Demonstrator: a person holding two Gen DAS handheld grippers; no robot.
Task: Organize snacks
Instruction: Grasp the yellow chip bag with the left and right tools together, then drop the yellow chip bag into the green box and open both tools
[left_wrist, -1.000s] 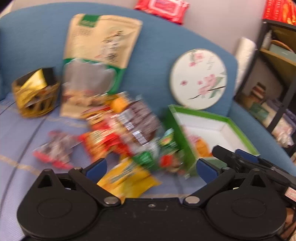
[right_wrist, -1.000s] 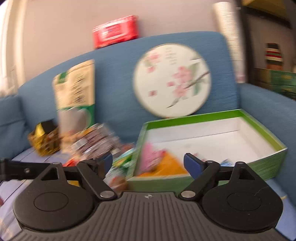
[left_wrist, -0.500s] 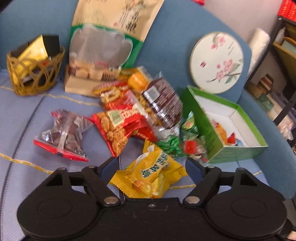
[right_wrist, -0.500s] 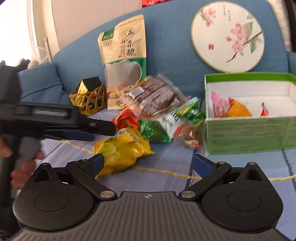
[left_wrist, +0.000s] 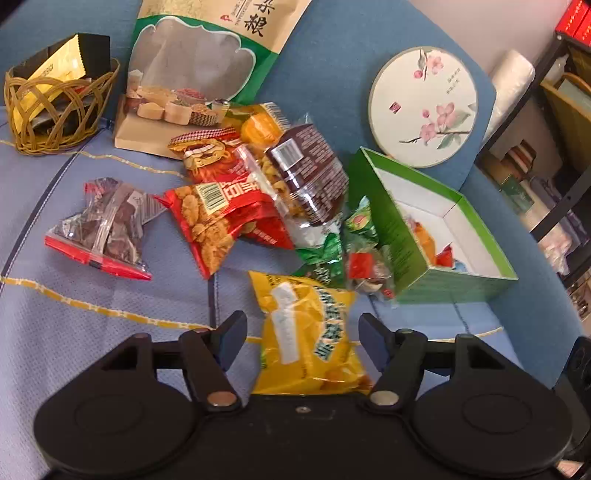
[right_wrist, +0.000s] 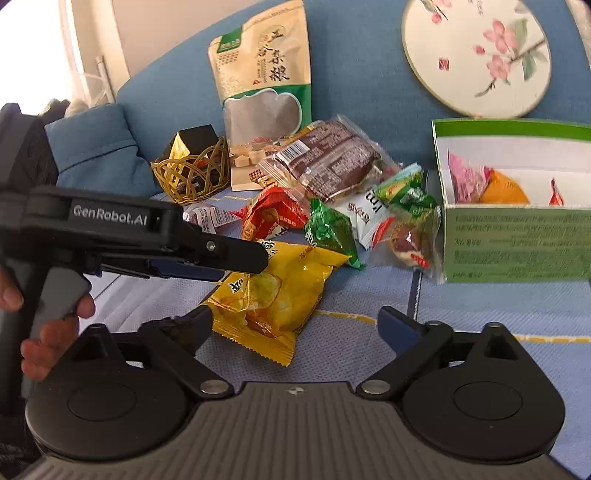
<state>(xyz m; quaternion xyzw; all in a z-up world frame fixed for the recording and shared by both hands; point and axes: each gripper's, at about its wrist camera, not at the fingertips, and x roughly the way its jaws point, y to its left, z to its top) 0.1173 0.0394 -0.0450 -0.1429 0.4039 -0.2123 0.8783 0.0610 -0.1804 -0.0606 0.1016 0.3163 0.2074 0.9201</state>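
Yellow chip bag (left_wrist: 308, 332) lies between the closing left gripper (left_wrist: 303, 332) pads, untouched; only the right wrist view shows the wide-open right gripper (right_wrist: 295, 325) beside it.

Snack pile (left_wrist: 258, 192) on sofa seat (left_wrist: 92, 332), open box (left_wrist: 436, 236) right of it, basket (left_wrist: 55, 107) left, chip bag (left_wrist: 310, 336) in front.

**Around the sofa**

A round floral plate (left_wrist: 423, 107) leans against the blue sofa (left_wrist: 332, 55) backrest. A dark metal shelf (left_wrist: 546, 122) stands to the right, with a roll of clear plastic (left_wrist: 511, 85) beside it.
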